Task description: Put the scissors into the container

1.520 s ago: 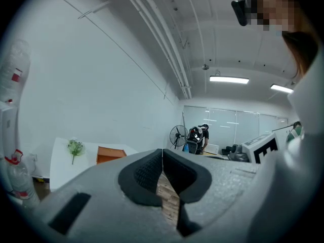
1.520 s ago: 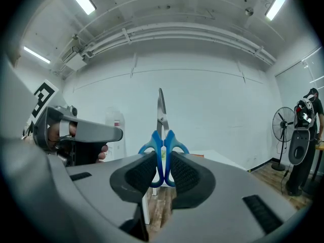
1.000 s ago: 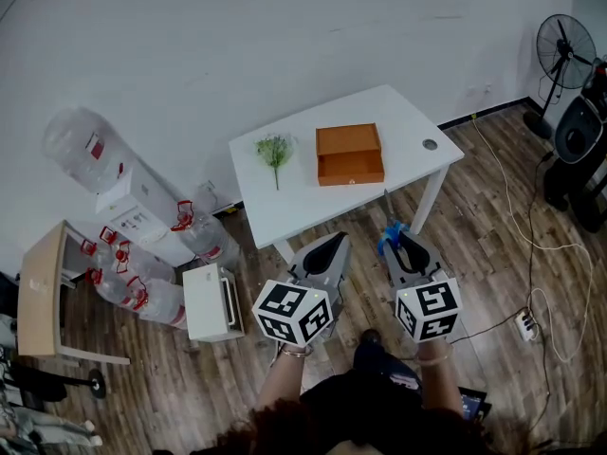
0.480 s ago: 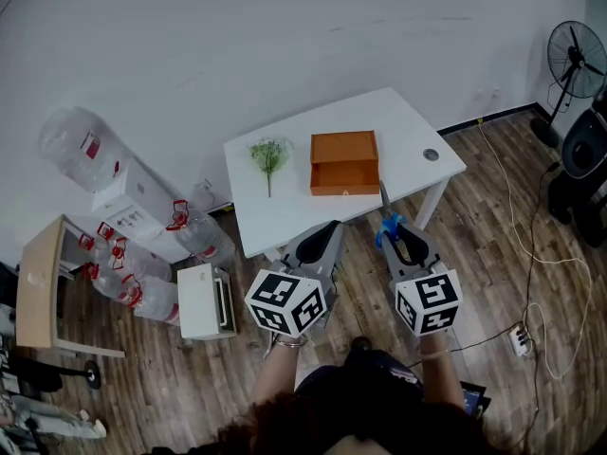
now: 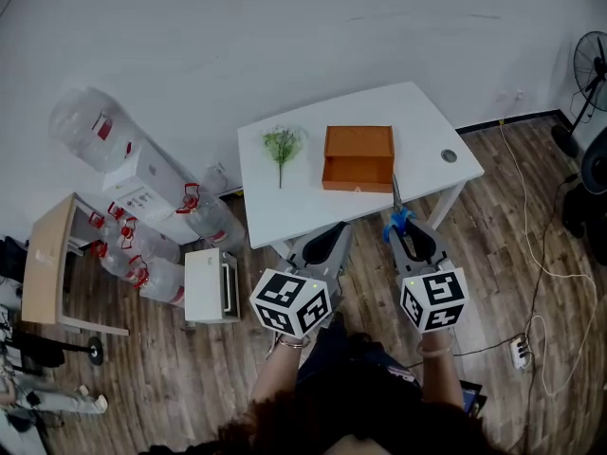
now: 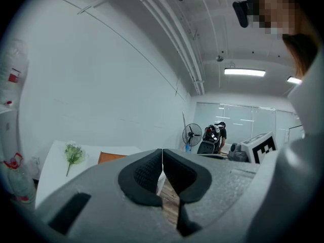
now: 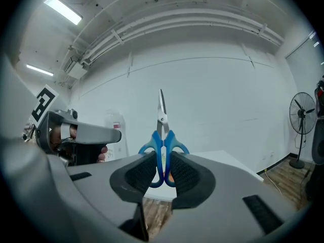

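Orange container [image 5: 358,157], one; blue scissors [image 7: 161,121], one pair.

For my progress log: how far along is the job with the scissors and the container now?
Done: the scissors are gripped by their blue handles in the right gripper, blades up. In hand: they are held before the white table. Left: reach the orange container, which holds no scissors, and release. The left gripper is shut, empty.

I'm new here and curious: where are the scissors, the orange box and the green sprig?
scissors [image 7: 161,119]: right gripper view, pivot above the blue handles.
orange box [image 5: 357,173]: head view, its near side.
green sprig [image 5: 282,143]: head view, leafy top.
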A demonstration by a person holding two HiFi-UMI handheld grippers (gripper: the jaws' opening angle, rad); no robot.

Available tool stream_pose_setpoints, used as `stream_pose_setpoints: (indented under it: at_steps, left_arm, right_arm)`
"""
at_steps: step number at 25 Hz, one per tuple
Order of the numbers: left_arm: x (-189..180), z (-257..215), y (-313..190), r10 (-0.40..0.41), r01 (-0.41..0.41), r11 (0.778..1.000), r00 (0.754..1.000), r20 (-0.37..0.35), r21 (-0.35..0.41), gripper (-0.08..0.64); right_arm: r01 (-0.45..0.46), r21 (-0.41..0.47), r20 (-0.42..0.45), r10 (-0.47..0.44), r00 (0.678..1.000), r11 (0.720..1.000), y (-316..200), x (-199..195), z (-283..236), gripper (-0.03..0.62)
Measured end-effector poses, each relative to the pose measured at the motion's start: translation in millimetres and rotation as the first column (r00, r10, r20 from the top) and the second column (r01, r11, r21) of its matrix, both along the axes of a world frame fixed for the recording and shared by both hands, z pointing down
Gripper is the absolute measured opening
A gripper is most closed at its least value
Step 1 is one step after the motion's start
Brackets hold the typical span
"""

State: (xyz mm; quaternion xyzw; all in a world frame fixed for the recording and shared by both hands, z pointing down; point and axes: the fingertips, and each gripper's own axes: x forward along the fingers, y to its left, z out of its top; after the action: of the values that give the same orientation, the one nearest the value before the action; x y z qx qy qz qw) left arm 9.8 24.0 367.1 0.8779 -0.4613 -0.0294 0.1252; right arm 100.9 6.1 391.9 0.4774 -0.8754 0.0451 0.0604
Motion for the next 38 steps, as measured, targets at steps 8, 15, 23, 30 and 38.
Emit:
stream_pose_setpoints:
  at_steps: [8, 15, 23, 30, 38]
  left_arm:
    - [-6.8, 2.9, -31.7, 0.004, -0.004, 1.000, 1.000, -0.003, 0.002, 0.018]
    - [-7.6, 5.3, -77.8, 0.040, -0.040, 0.999, 0.999, -0.005, -0.005, 0.018]
    - [-20.4, 7.2, -129.4, 0.066, -0.067, 0.998, 0.998, -0.018, -0.012, 0.018]
    - [-35.8, 4.8, -174.1, 0.093, -0.093, 0.996, 0.995, -0.028, -0.006, 0.018]
    - [-50.5, 1.7, -213.8, 0.136, -0.136, 0.991, 0.990, -0.028, 0.000, 0.018]
  right_arm:
    - [0.007, -0.005, -0.005, -0.007, 1.000, 1.000, -27.2, -12.0, 6.5, 0.080]
    - [-0.019, -0.002, -0.030, 0.019, 0.999, 1.000, -71.0, -17.2, 8.9, 0.078]
    - [-0.029, 0.000, -0.052, 0.029, 0.998, 1.000, -123.8, -29.4, 7.8, 0.078]
    - [-0.042, -0.006, -0.093, 0.041, 0.995, 0.999, -167.3, -46.2, 9.4, 0.080]
    - [-0.053, -0.019, -0.190, 0.048, 0.981, 0.998, -204.0, -63.6, 22.6, 0.080]
